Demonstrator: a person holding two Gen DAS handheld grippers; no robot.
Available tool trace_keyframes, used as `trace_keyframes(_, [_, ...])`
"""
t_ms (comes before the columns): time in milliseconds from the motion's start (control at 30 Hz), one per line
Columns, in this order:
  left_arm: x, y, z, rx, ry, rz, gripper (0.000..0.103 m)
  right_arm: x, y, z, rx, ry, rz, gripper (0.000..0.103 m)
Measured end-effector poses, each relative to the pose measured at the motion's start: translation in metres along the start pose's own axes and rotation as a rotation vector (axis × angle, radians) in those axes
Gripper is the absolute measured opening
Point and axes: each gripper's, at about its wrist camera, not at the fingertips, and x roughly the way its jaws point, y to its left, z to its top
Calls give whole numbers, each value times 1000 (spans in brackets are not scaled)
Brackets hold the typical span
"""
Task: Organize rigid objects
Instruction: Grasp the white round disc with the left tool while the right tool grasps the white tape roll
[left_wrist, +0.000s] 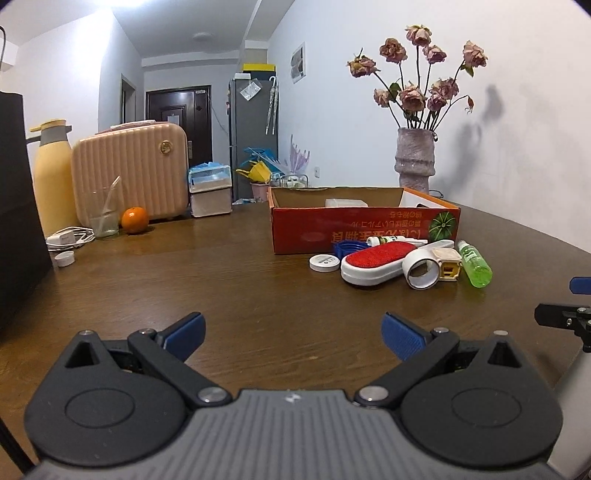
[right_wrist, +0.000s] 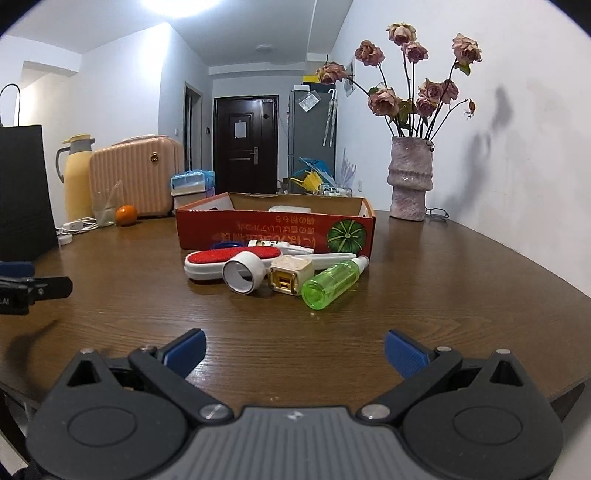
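Though fisheye-warped, green bottle (right_wrist: 334, 282) well ahead of wide-spread, empty right hand-held gripper (right_wrist: 294, 350).

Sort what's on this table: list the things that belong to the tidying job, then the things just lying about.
Job: red box; lint brush; tape roll; adapter; green bottle; white tube; blue cap; round timer.

Lying about: vase; orange; suitcase; thermos; glass; charger; black bag.
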Motion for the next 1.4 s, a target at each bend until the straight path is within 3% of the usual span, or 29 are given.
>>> trace_keyframes(133, [16, 7, 11, -7, 14, -38, 103, 14, 3, 11, 10, -1, 11, 101])
trace_keyframes(200, [26, 12, 20, 5, 26, -65, 103, 25, 7, 19, 23, 13, 33, 94])
trace_keyframes(333, [53, 23, 45, 92, 48, -89, 103, 51, 13, 38, 88, 47, 67, 90])
trace_keyframes(433, [80, 32, 64, 117, 50, -102, 102, 77, 19, 52, 129, 82, 90, 79])
trace_keyframes(500, [106, 34, 75, 130, 86, -130, 96, 96, 23, 59, 160, 112, 93, 68])
trace_keyframes(633, [156, 30, 85, 187, 151, -201, 78, 126, 28, 65, 255, 136, 118, 65])
trace_keyframes(700, [179, 29, 88, 183, 180, -201, 76, 138, 29, 64, 303, 145, 106, 61])
trace_keyframes(833, [214, 24, 88, 177, 247, -275, 72, 152, 32, 63, 350, 159, 78, 57])
trace_keyframes(1000, [231, 14, 84, 190, 268, -347, 69, 160, 31, 63, 344, 169, 68, 49])
trace_keyframes(1100, [238, 11, 79, 192, 282, -363, 58, 163, 26, 62, 359, 178, 69, 43])
trace_keyframes(1267, [245, 15, 81, 154, 287, -369, 50, 164, 25, 61, 353, 178, 73, 43])
trace_keyframes(1333, [246, 15, 80, 147, 292, -390, 41, 163, 26, 61, 342, 179, 71, 42])
trace_keyframes(1400, [245, 14, 80, 156, 288, -377, 41, 163, 27, 61, 331, 182, 74, 42])
